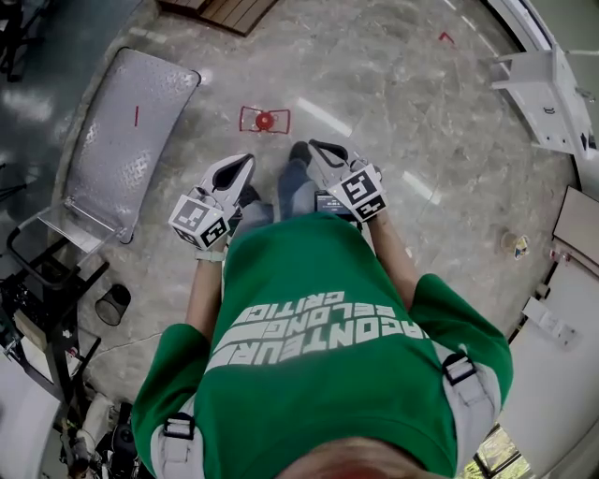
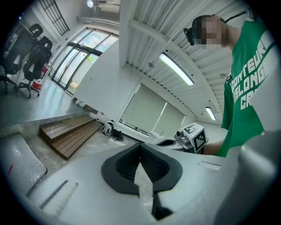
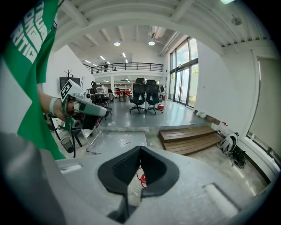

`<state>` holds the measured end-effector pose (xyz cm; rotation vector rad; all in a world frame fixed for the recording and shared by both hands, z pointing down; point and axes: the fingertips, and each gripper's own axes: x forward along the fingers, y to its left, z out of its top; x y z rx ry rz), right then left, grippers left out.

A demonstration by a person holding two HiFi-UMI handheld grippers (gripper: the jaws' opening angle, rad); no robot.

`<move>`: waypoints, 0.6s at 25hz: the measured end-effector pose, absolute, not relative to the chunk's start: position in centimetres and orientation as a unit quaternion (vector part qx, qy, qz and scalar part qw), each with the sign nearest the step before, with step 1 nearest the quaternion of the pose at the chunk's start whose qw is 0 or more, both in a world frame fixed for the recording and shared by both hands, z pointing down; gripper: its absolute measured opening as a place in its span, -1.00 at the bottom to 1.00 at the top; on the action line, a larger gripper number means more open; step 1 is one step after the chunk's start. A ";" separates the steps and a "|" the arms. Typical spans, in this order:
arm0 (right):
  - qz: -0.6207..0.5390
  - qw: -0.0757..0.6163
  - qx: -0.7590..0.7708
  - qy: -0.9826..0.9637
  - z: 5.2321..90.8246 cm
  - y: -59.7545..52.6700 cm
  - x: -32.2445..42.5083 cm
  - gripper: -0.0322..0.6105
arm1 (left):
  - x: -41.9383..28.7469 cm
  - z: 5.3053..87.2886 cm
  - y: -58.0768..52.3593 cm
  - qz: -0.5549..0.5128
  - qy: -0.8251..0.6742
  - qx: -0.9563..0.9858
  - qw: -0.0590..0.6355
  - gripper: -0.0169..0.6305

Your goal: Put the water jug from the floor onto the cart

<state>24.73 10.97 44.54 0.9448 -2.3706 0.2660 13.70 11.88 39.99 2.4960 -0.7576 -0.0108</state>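
The cart (image 1: pixel 131 140) is a flat grey platform with a handle, lying on the floor at the left; it also shows in the right gripper view (image 3: pixel 118 139) and the left gripper view (image 2: pixel 17 158). I see no water jug in any view. A red square mark (image 1: pixel 265 120) with a red dot lies on the floor just ahead of both grippers. My left gripper (image 1: pixel 247 162) and right gripper (image 1: pixel 313 148) are held side by side in front of the person, both shut and empty. Their black jaws meet at the tip (image 2: pixel 140 146) (image 3: pixel 140 148).
Wooden steps (image 1: pixel 225 11) (image 3: pixel 189 138) lie beyond the red mark. A white frame (image 1: pixel 543 94) stands at the right, a dark bin (image 1: pixel 112 304) and a stand at the left. A backpack (image 3: pixel 228 143) rests by the wall. Office chairs (image 3: pixel 145 101) stand far back.
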 end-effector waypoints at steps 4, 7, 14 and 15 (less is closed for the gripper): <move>0.103 0.285 0.347 -0.887 45.1 8.7 26.7 -0.92 | 15.5 40.1 9.3 0.006 -0.287 0.921 0.265 -0.91; 0.103 0.279 0.348 -0.889 45.1 6.7 28.4 -0.92 | 17.0 40.1 7.6 0.019 -0.289 0.921 0.262 -0.91; 0.095 0.266 0.362 -0.888 44.7 1.2 33.6 -0.92 | 19.9 40.4 3.9 0.060 -0.303 0.916 0.255 -0.91; 0.095 0.265 0.362 -0.889 44.9 0.6 34.2 -0.92 | 20.3 40.4 3.4 0.065 -0.307 0.915 0.252 -0.91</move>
